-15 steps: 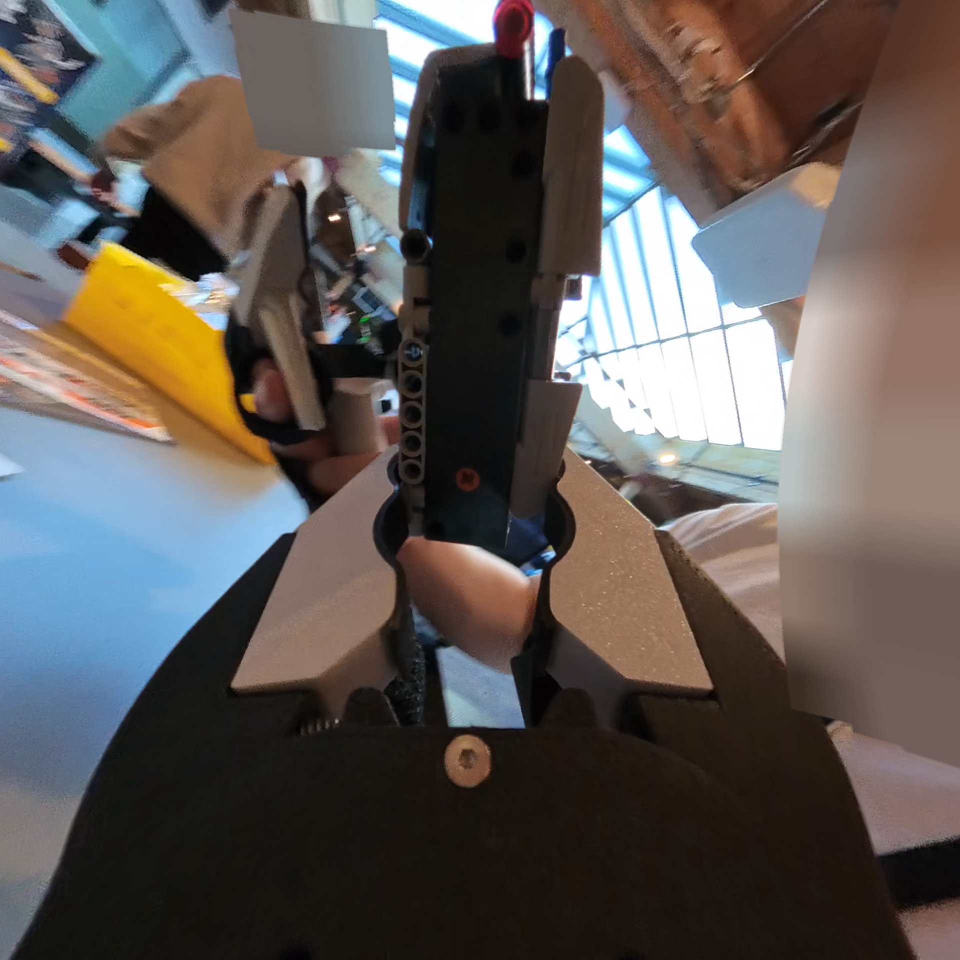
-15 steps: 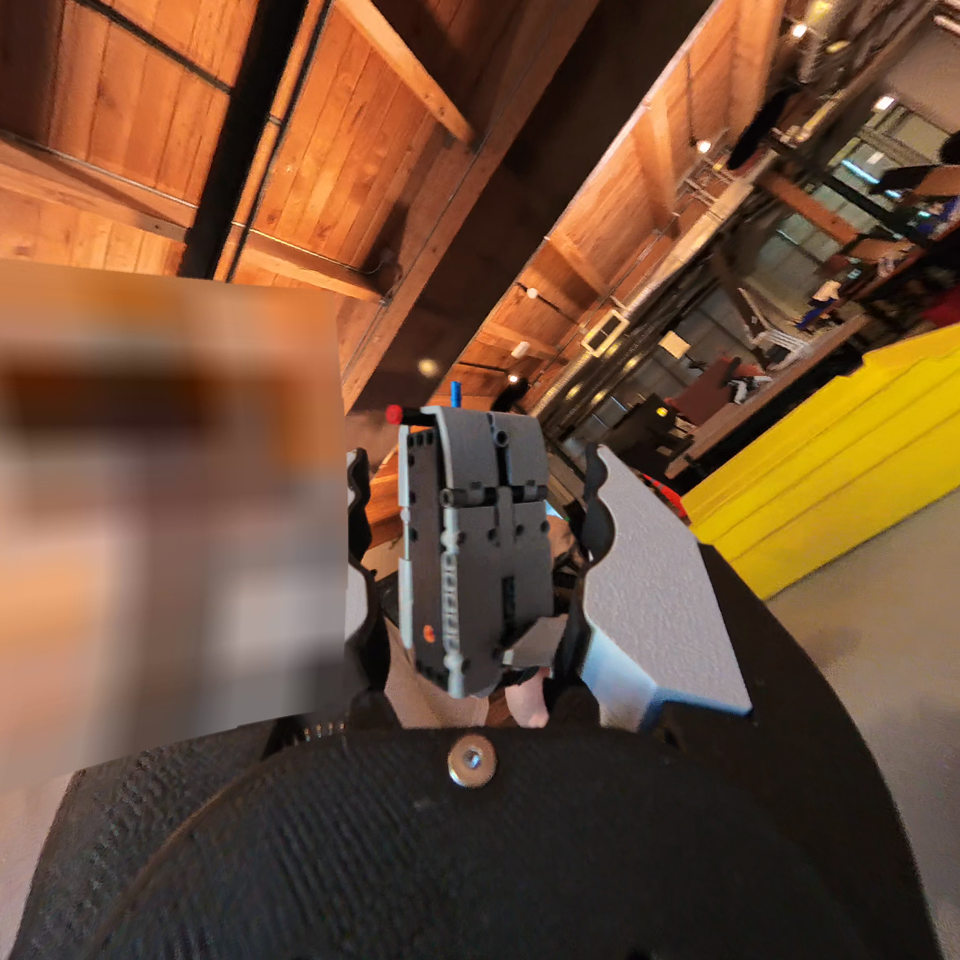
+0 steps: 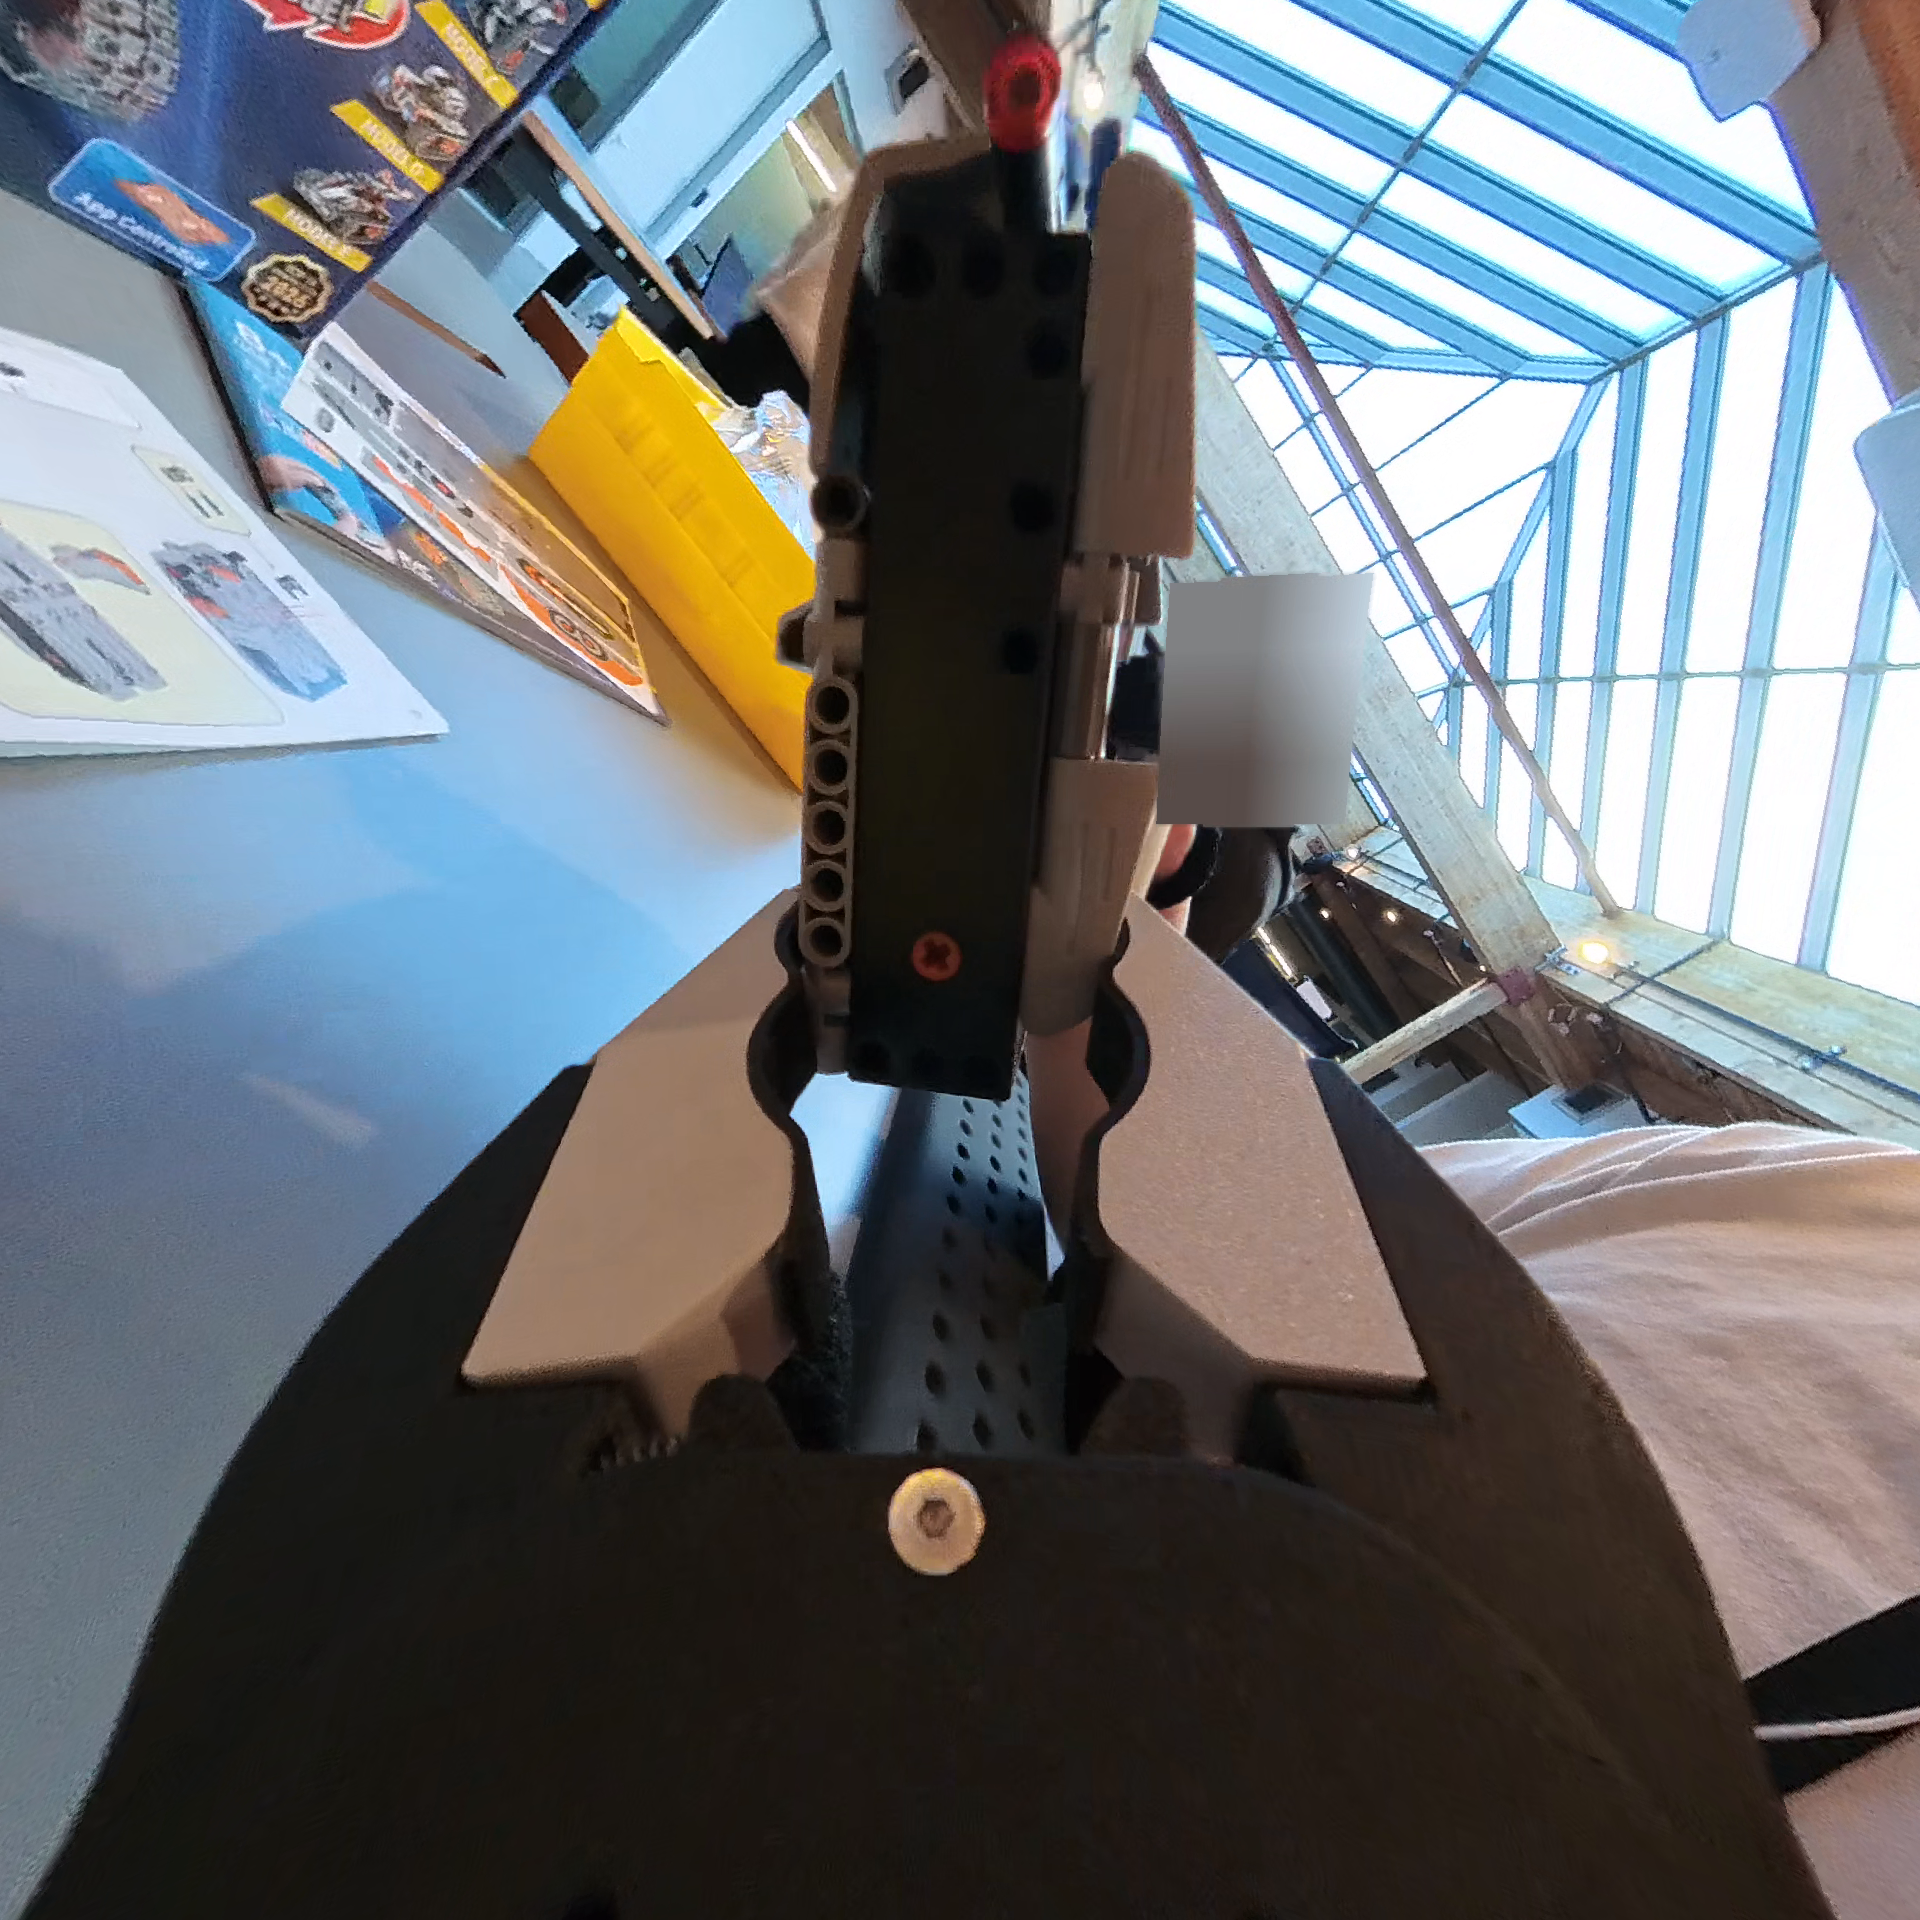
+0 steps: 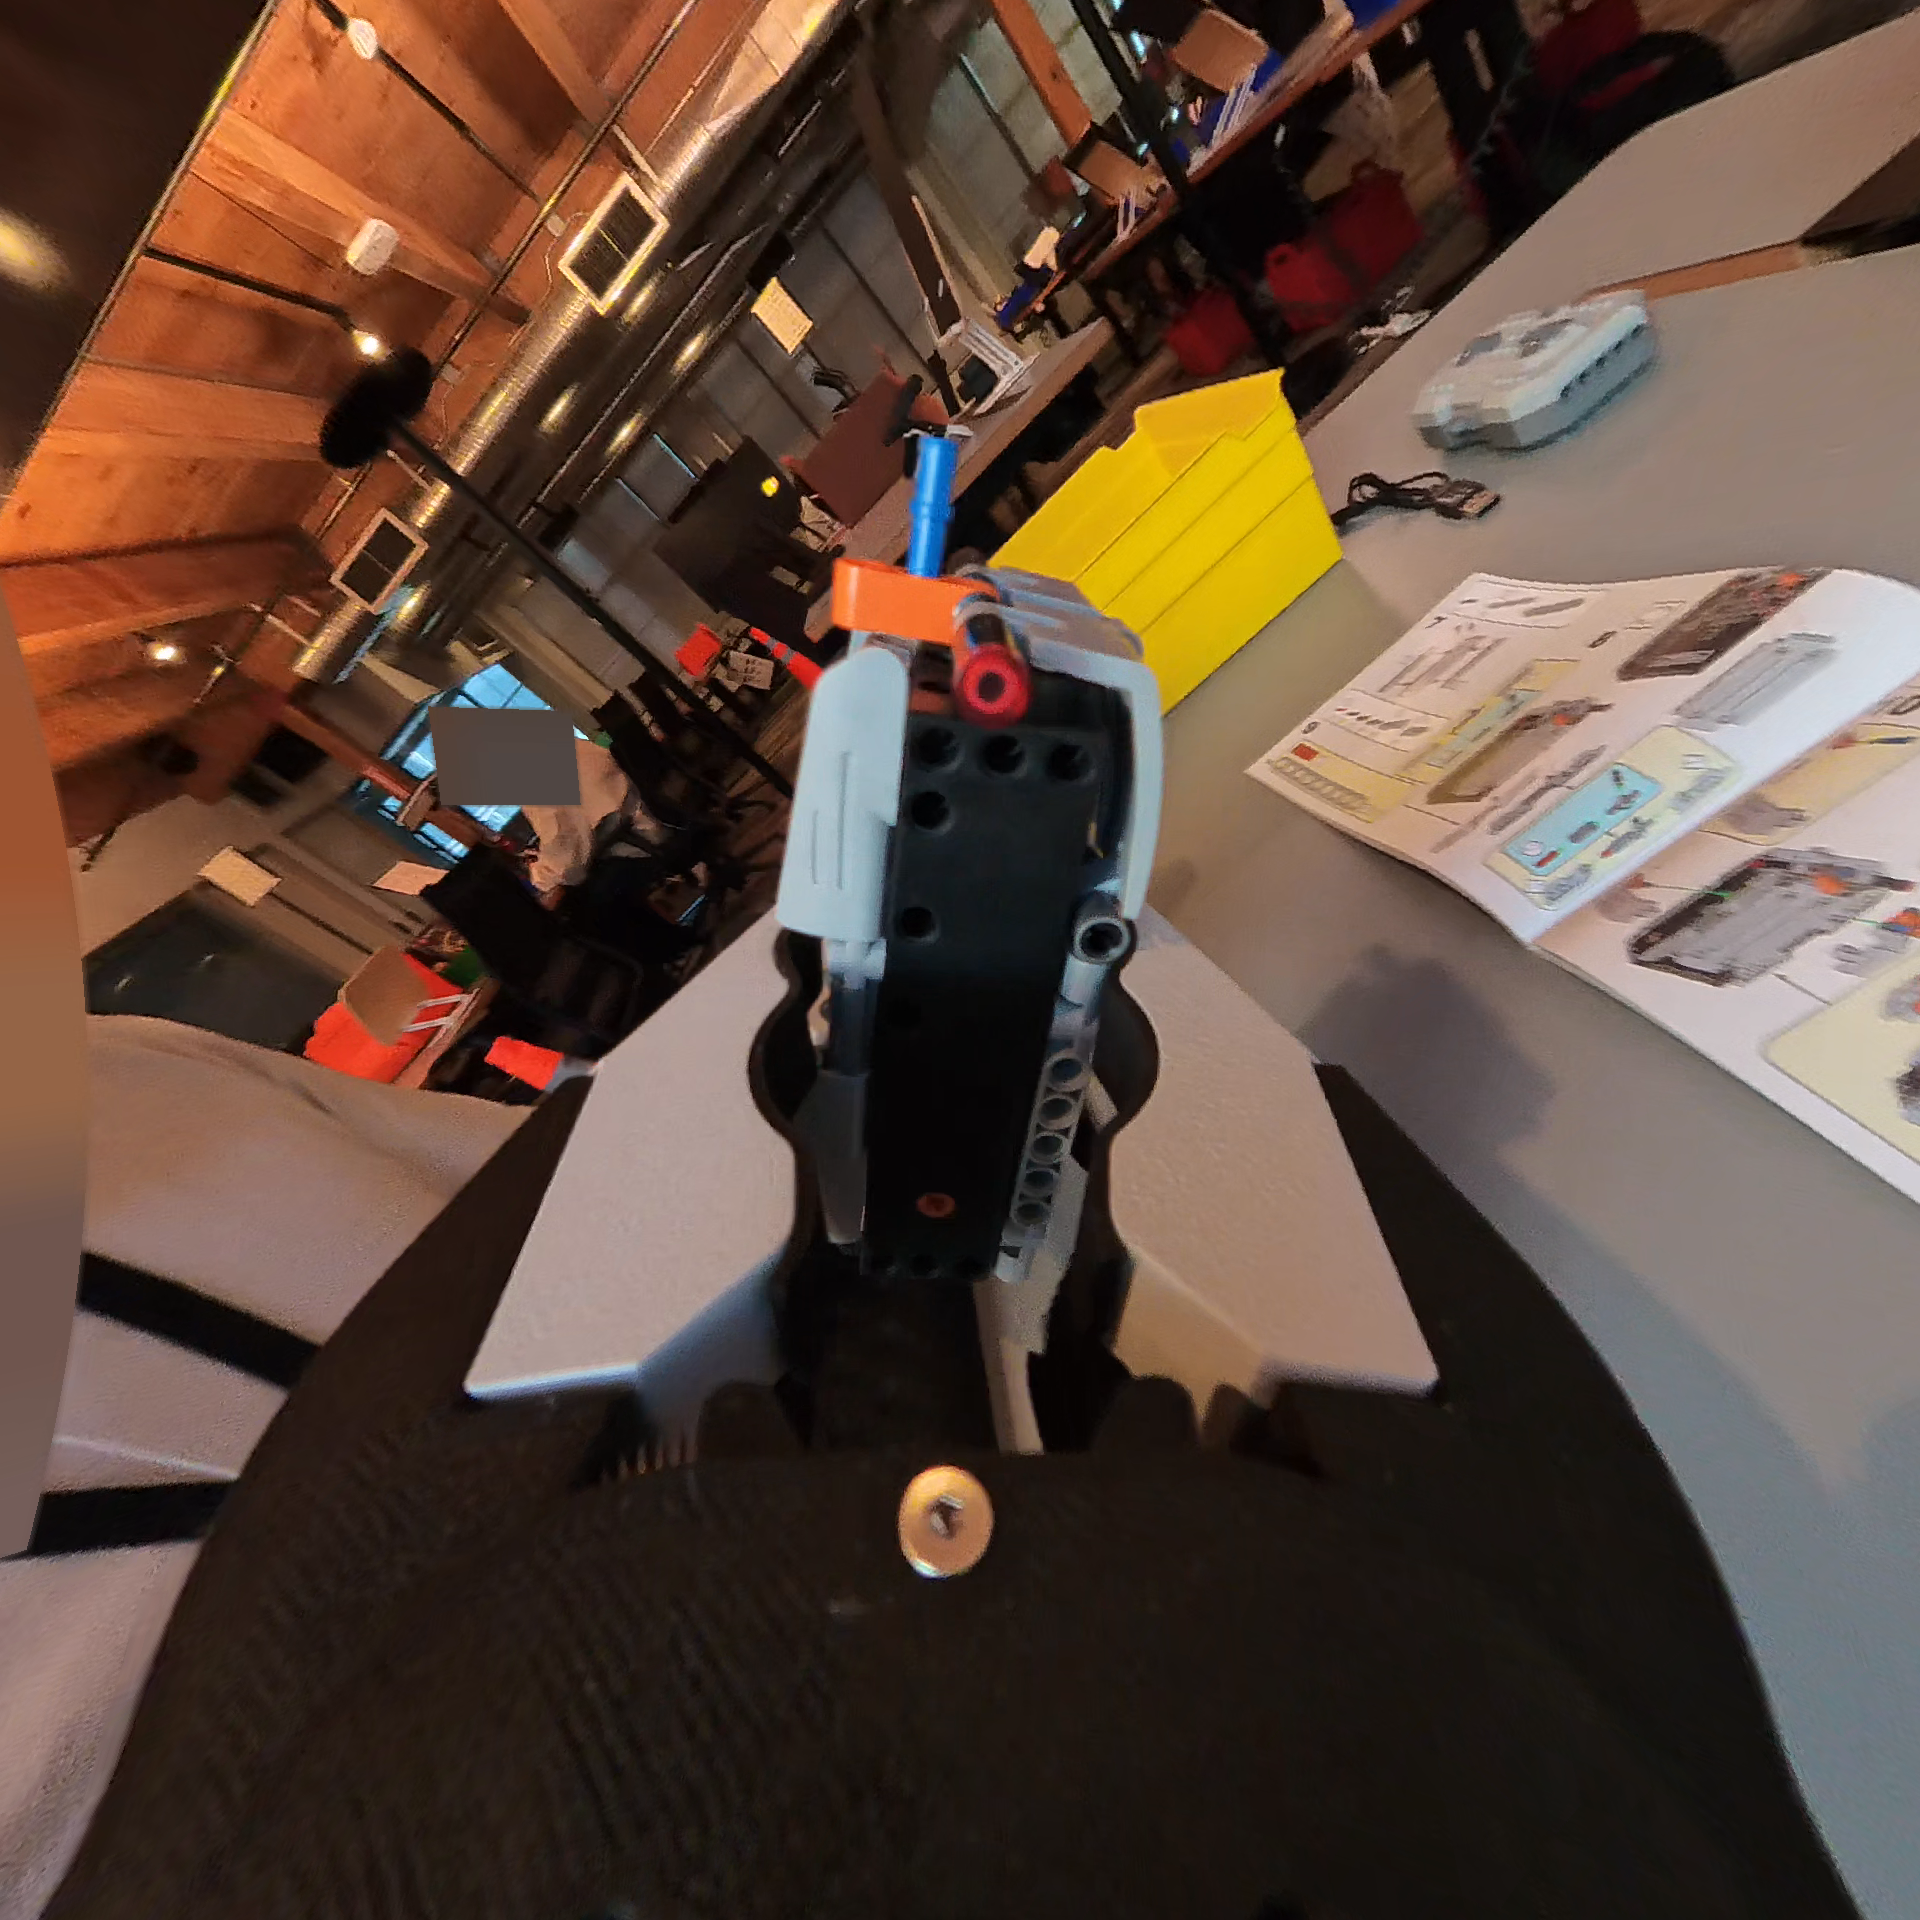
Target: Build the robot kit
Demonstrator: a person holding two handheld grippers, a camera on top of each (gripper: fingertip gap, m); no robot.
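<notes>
Both claws, left claw [image 3: 951, 1039] and right claw [image 4: 951, 1122], stay clamped on the brick model [image 3: 940, 623], now swung over the worktop [image 3: 260, 987].

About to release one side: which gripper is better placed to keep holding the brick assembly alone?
Probably the right. The brick assembly sits deep between the right gripper fingers, while the left gripper pinches only its lower end at the fingertips.

The brick model [image 4: 977, 987] stands in the frame centre. On the desk [image 4: 1558, 1299], the booklet [image 4: 1662, 831] lies at right. The bin [image 4: 1195, 540] sits behind it, upper centre.
</notes>
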